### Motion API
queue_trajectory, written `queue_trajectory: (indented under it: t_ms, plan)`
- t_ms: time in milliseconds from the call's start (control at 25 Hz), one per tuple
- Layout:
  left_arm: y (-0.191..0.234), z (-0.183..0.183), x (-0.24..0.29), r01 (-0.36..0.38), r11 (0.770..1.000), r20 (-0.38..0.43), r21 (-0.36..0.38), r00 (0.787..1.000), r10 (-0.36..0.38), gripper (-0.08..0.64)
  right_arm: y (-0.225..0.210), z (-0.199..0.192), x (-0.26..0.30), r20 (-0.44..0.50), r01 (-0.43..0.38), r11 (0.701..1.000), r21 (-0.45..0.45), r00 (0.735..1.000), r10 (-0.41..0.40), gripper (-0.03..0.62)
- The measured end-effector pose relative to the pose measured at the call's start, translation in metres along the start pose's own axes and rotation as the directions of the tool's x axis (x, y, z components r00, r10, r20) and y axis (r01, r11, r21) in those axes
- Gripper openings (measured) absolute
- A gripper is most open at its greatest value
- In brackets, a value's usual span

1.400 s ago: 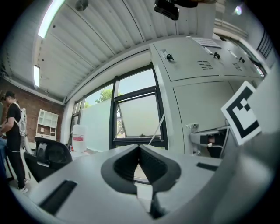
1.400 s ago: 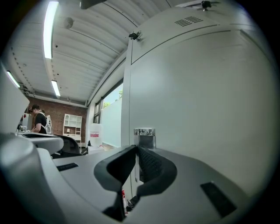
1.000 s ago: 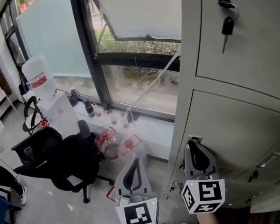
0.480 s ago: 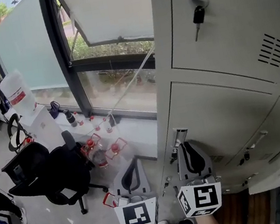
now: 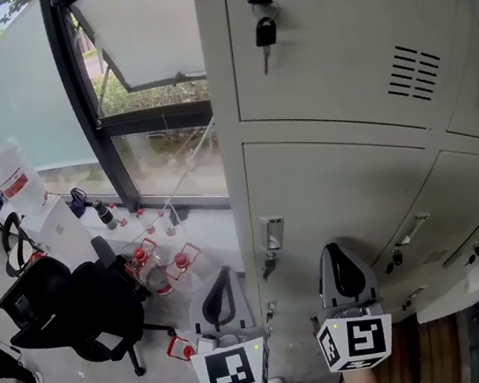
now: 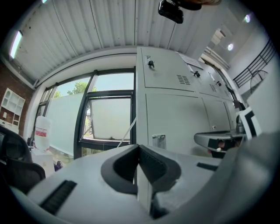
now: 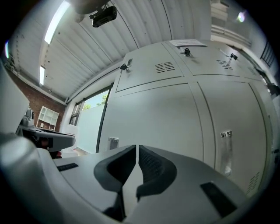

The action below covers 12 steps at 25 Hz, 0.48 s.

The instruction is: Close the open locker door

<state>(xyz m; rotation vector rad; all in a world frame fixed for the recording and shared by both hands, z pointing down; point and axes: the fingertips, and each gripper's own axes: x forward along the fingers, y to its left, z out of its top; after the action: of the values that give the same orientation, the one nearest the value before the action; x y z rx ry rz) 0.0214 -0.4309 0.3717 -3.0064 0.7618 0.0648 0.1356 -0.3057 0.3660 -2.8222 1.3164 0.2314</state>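
A bank of grey lockers fills the right of the head view. A key hangs in an upper door's lock, and the door below it has a latch. At the lower right a pale door edge juts out from the lockers, apparently a door standing open. My left gripper and right gripper are side by side low in the view, pointing at the lower lockers. Both are shut and hold nothing. In the gripper views, the left gripper and right gripper face closed doors and touch nothing.
Left of the lockers is a dark-framed window. On the floor below it are a black office chair, a water jug and several red-capped bottles.
The head view has swung to the right, so the lockers now fill more of it. Both grippers have moved right along the locker fronts and stayed shut.
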Motion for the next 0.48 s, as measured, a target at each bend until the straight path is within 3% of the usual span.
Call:
queue_trajectory:
  t_ms: [480]
  plan:
    - [-0.046, 0.008, -0.007, 0.044, 0.999, -0.002, 0.030, 0.999, -0.044, 0.002, -0.044, 0.010, -0.033, 0.006, 0.035, 0.999, -0.031, 0.999, -0.035, 0.028]
